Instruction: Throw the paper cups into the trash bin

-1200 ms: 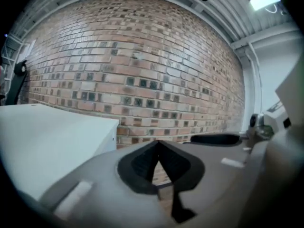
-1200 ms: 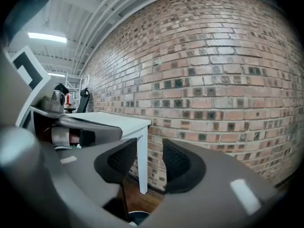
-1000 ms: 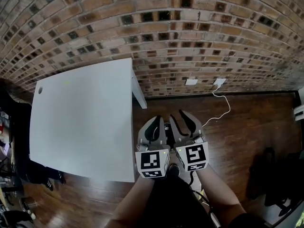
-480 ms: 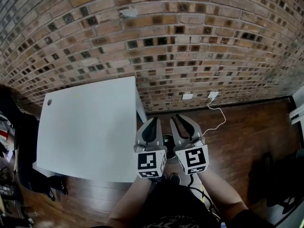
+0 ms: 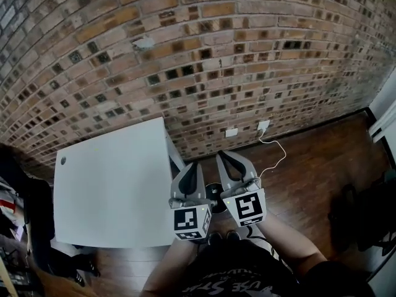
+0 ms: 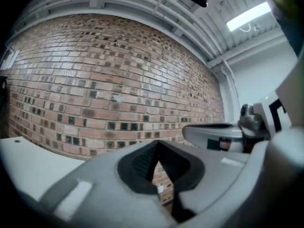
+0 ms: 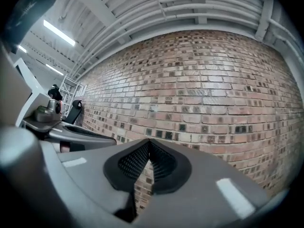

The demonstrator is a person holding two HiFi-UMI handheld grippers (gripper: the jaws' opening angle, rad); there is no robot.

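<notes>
No paper cup shows in any view. My left gripper (image 5: 190,166) and right gripper (image 5: 221,155) are held side by side at chest height, pointing level at the brick wall (image 5: 204,54). In the left gripper view the left gripper (image 6: 156,144) is shut with nothing in it. The right gripper (image 7: 149,143) has just been closing and its tips now meet, with nothing between them. Each gripper shows at the edge of the other's view. A dark round thing (image 5: 214,193) on the floor peeks between the two grippers; I cannot tell whether it is the trash bin.
A white table (image 5: 111,190) stands to the left against the wall. Two wall sockets (image 5: 231,132) with a white cable (image 5: 276,152) sit low on the wall. Dark bags (image 5: 365,215) lie on the wooden floor (image 5: 309,166) at the right.
Both grippers have risen together. The head view has tilted up and shows more wall and less floor. The right jaws have come together.
</notes>
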